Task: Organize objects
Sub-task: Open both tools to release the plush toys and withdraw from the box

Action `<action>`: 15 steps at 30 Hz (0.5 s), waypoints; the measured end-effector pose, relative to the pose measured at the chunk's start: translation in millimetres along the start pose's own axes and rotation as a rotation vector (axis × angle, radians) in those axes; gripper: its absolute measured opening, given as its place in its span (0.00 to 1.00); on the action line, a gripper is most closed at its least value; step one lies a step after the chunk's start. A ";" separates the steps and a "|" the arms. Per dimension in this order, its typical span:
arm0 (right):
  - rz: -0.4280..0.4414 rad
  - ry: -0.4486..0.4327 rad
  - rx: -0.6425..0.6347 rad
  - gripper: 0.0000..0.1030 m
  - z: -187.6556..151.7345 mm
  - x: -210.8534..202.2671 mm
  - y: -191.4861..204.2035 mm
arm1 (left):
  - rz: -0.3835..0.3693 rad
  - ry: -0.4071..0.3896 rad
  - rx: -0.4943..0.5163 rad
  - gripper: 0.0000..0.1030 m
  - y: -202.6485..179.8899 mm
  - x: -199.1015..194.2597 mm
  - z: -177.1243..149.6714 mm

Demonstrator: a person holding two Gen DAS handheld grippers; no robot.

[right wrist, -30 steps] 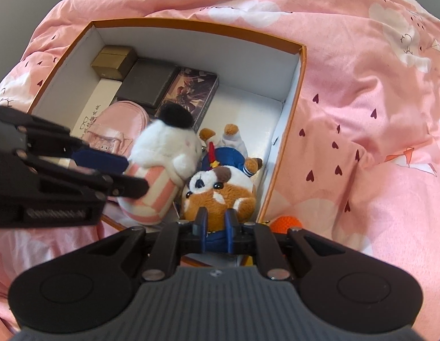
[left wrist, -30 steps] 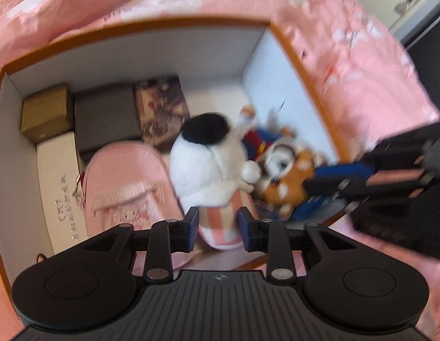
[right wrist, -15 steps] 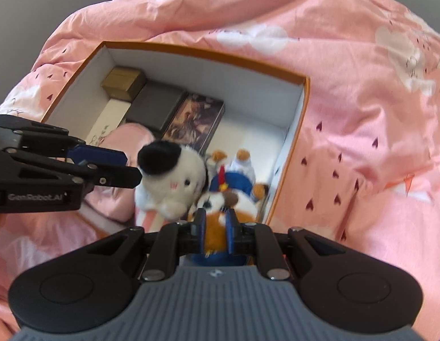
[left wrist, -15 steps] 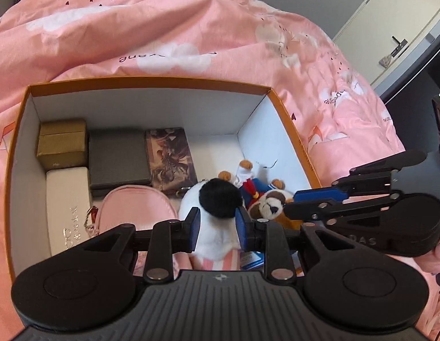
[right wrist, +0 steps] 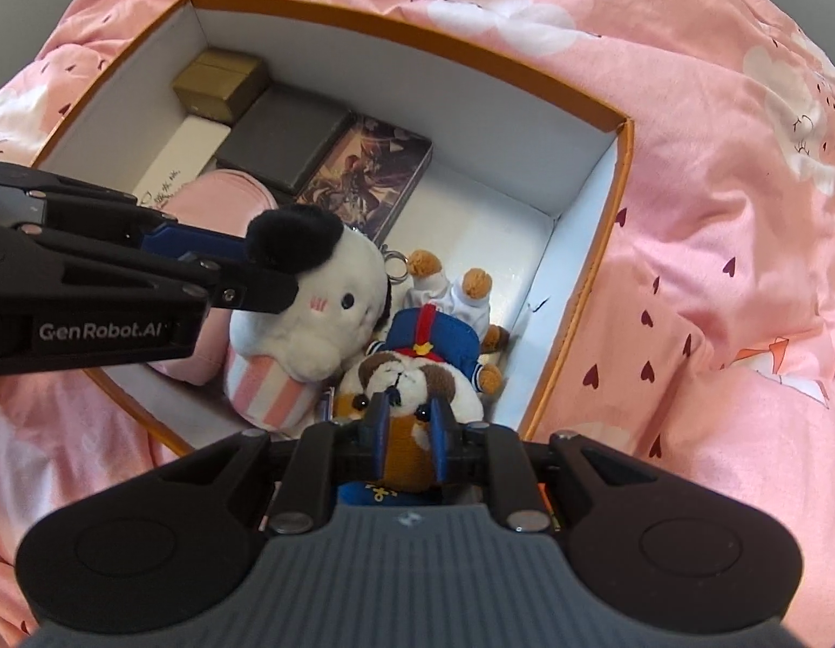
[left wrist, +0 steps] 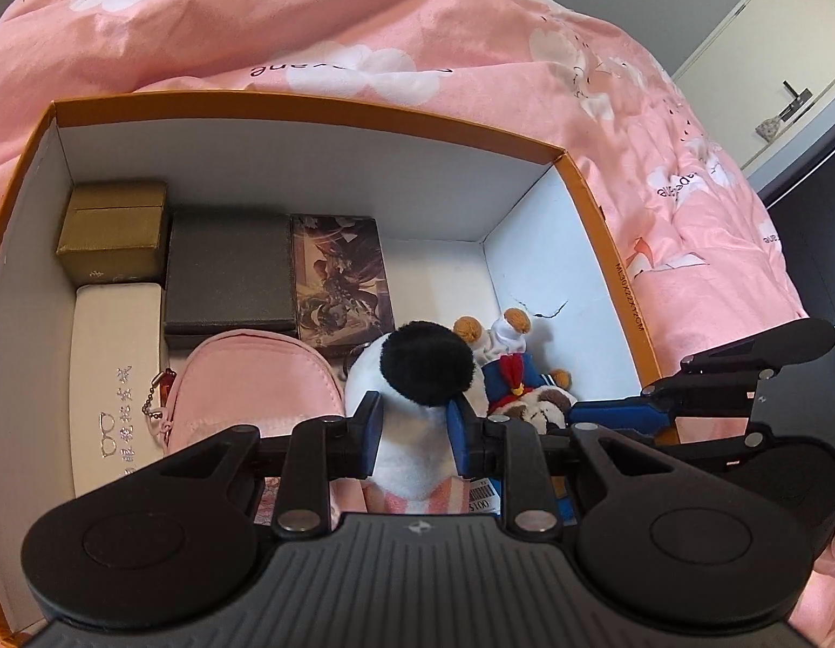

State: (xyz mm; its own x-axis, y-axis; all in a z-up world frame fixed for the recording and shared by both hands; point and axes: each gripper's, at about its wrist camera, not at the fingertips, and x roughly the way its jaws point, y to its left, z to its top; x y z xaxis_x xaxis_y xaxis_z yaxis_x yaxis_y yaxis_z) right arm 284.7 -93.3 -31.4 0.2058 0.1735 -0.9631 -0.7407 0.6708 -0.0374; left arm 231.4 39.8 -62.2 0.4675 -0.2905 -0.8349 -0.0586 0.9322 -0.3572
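An orange-rimmed white box (left wrist: 309, 102) (right wrist: 622, 173) lies on a pink quilt. My left gripper (left wrist: 414, 434) is shut on a white plush with a black ear and pink-striped bottom (left wrist: 417, 378) (right wrist: 309, 313), held above the box's near right part. My right gripper (right wrist: 407, 434) is shut on a brown-and-white dog plush in blue sailor clothes (right wrist: 412, 383) (left wrist: 530, 394), held beside the white plush near the box's right wall. The left gripper also shows in the right wrist view (right wrist: 266, 270), the right gripper in the left wrist view (left wrist: 611, 416).
Inside the box lie a gold box (left wrist: 115, 232), a dark grey box (left wrist: 228, 270), a picture tin (left wrist: 341, 281), a white glasses case (left wrist: 115, 378) and a pink pouch (left wrist: 250, 383). The pink quilt (right wrist: 714, 216) surrounds the box. A cupboard (left wrist: 784, 65) stands at far right.
Both grippers have risen and pulled back, lifting the two plush toys up from the box floor. More of the box and quilt shows now.
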 end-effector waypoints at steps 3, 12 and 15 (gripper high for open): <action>-0.008 0.002 -0.017 0.17 -2.2 3.5 3.8 | 0.018 -0.011 0.022 0.28 -4.9 -1.4 -1.5; -0.056 -0.127 -0.018 0.17 -15.3 -22.7 11.2 | 0.039 -0.075 0.051 0.29 -13.5 -23.9 -7.3; -0.055 -0.204 -0.011 0.17 -22.6 -44.7 10.9 | 0.030 -0.102 0.069 0.29 -20.8 -35.7 -8.7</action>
State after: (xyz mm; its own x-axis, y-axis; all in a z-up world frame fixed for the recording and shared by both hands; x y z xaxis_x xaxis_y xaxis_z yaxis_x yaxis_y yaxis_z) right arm 252.9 -110.1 5.1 0.3706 0.2798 -0.8857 -0.7313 0.6758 -0.0925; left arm 208.2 29.0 -28.6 0.5537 -0.2417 -0.7969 -0.0152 0.9538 -0.2999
